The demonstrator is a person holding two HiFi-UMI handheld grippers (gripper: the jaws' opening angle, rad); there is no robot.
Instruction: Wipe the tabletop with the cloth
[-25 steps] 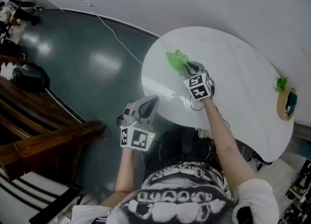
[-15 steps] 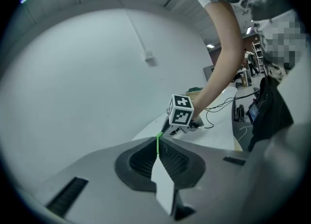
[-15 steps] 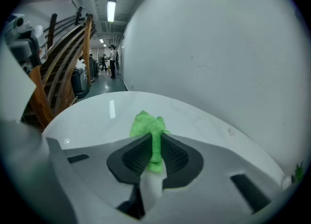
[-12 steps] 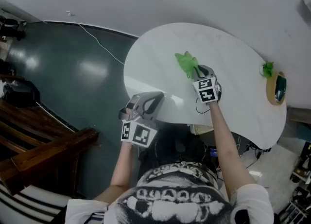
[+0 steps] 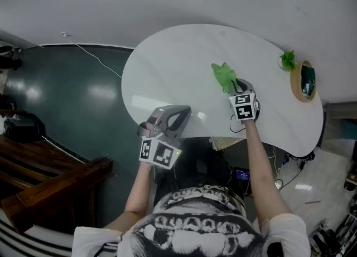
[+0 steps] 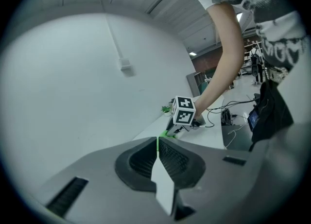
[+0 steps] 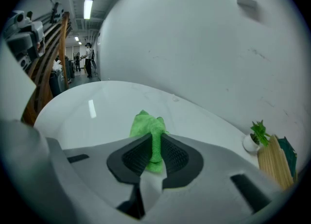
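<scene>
A soft, crumpled green cloth (image 5: 224,74) is pinched in the right claw (image 5: 234,87) on the smooth, white, rounded tabletop (image 5: 167,66). The left claw (image 5: 181,114) is held closed, with nothing in it, at the near edge.

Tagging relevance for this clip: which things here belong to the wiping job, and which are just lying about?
In the job: green cloth, pinched in the right gripper; white tabletop.
Lying about: small potted plant; round wooden piece beside it; left gripper, shut and empty.
</scene>
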